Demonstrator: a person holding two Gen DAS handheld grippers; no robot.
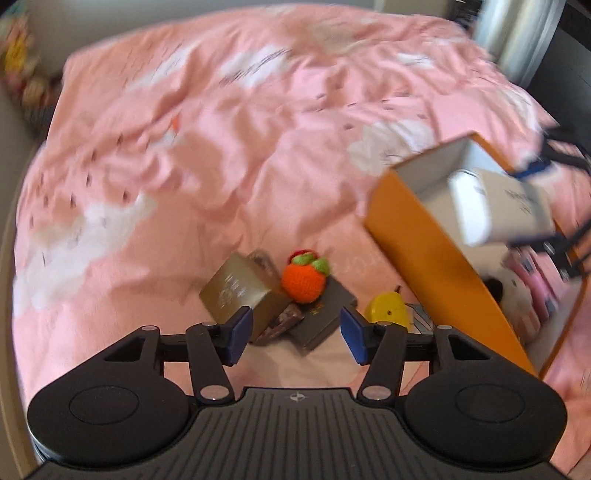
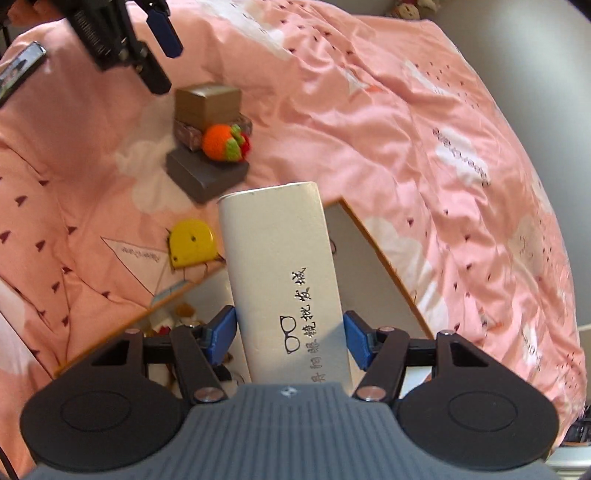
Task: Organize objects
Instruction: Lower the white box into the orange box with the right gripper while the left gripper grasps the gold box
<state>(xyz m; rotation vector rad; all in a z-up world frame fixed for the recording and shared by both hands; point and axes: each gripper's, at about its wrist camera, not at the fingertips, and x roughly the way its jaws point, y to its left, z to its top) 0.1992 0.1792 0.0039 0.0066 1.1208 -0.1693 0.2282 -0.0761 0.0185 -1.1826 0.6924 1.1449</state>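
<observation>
1. The left hand-held gripper [image 1: 297, 334] hangs over the pink bed cover [image 1: 221, 147] with its blue pads spread wide and nothing between them; the right wrist view shows it at the upper left [image 2: 162, 33].
2. Just ahead of its left pad lies a gold-brown box [image 1: 236, 291], tilted and resting on a flat patterned box [image 1: 280, 321]. The right wrist view shows the same gold-brown box [image 2: 207, 101] stacked on that patterned box [image 2: 188, 134].
3. Beside them a knitted orange fruit [image 1: 303, 282] with green leaves sits on a dark grey box [image 1: 319, 317]; a red knitted piece peeks out behind it. From the right wrist view the fruit [image 2: 219, 142] rests on the far edge of the dark grey box [image 2: 207, 175].
4. Right of that, a yellow tape measure [image 1: 386, 310] lies on the cover, just beside the wall of the orange storage box [image 1: 424, 266]. A white paper [image 2: 136, 262] with a line drawing lies next to the tape measure [image 2: 190, 242].
5. The orange storage box stands open, white inside, with soft toys [image 1: 517, 295] at its bottom.
6. The right hand-held gripper [image 2: 290, 341] grips a white glasses case [image 2: 280, 266] printed with black characters and a spectacles drawing, its pads pressed to both sides. The case [image 1: 498, 206] is held over the open box, above the rim.
</observation>
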